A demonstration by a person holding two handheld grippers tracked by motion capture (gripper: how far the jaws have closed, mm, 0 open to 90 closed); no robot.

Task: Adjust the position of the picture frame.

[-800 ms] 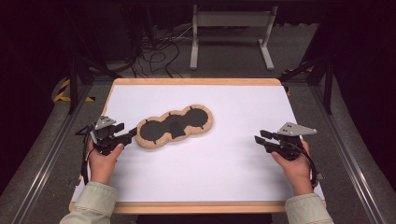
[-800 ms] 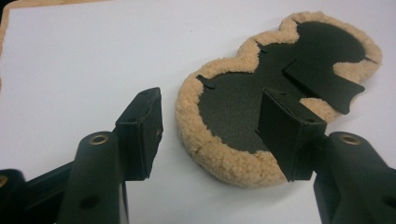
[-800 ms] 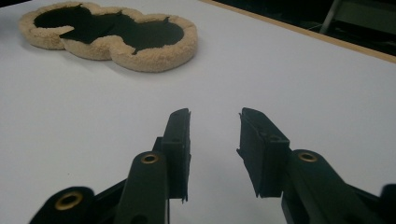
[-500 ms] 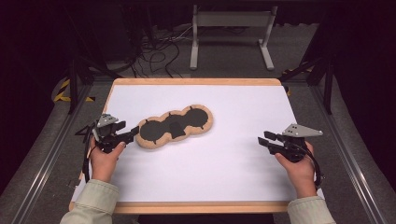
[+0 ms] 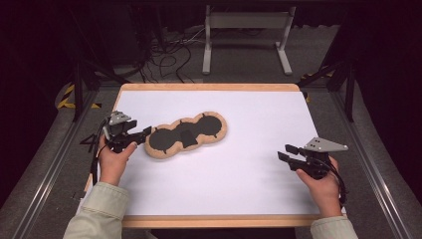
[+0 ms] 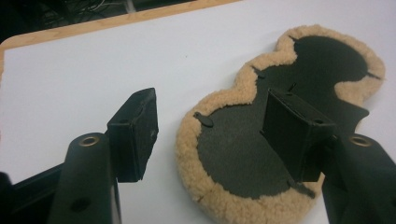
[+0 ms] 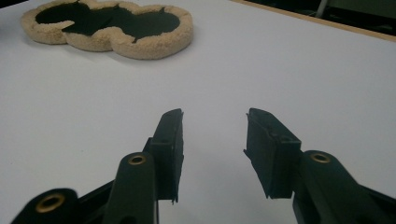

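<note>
With the left gripper (image 5: 142,133) spread open at the nine o'clock tip of the fleece-edged pad (image 5: 186,135) — right gripper (image 5: 288,153) apart and empty near four o'clock — a shallow bite could pinch only fluff, letting the limp pad slip free.

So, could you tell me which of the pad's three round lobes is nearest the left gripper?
The end lobe of the fleece-edged pad nearest the table's left side; the left gripper is open right at its rim, the other two lobes lying farther right.
</note>
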